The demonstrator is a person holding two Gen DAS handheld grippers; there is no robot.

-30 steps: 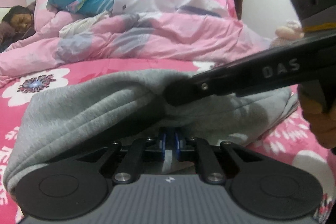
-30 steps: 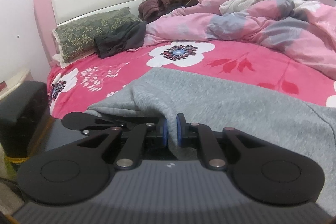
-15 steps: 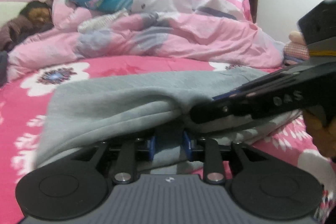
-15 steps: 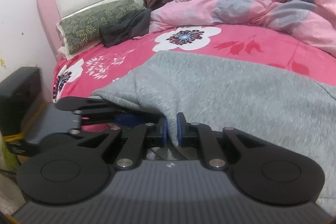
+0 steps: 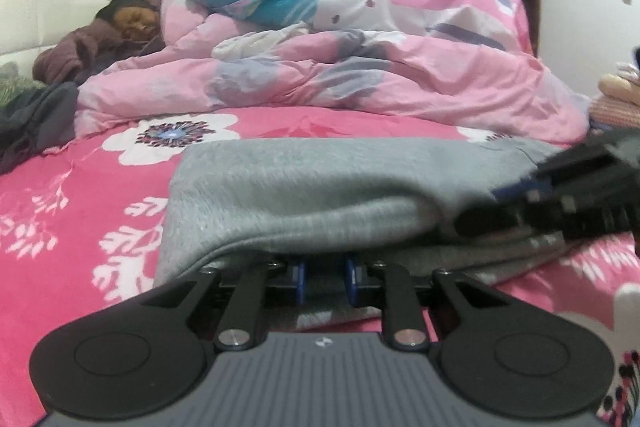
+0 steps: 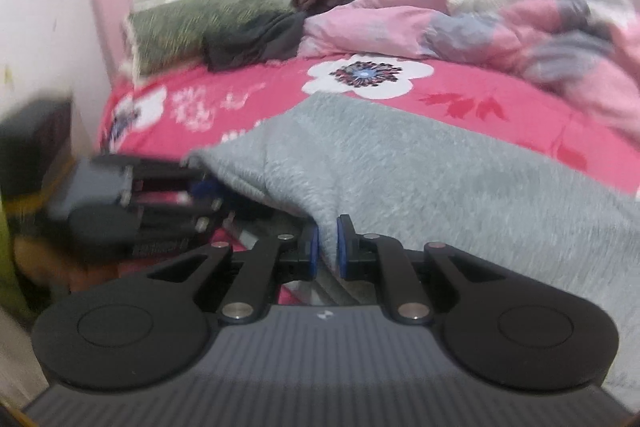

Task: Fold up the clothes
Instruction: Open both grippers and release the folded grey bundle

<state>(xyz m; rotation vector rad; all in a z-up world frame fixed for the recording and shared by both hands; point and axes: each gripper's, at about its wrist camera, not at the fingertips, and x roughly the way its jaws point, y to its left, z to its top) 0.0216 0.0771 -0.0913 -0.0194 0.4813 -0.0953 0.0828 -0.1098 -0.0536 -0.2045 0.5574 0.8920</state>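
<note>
Left claw, lower centre of the left wrist view: blue pads parted, jaws lately narrowing, grey garment draped over and between them; pads not seen pressing it.

Right claw, lower centre of the right wrist view: clenched on a hanging fold of the grey garment.

Grey garment: fleecy, plain, doubled along its near edge, lying on the bed; long axis running left to right across the left wrist view.

Bed: pink floral sheet; pink quilt heaped behind.
</note>
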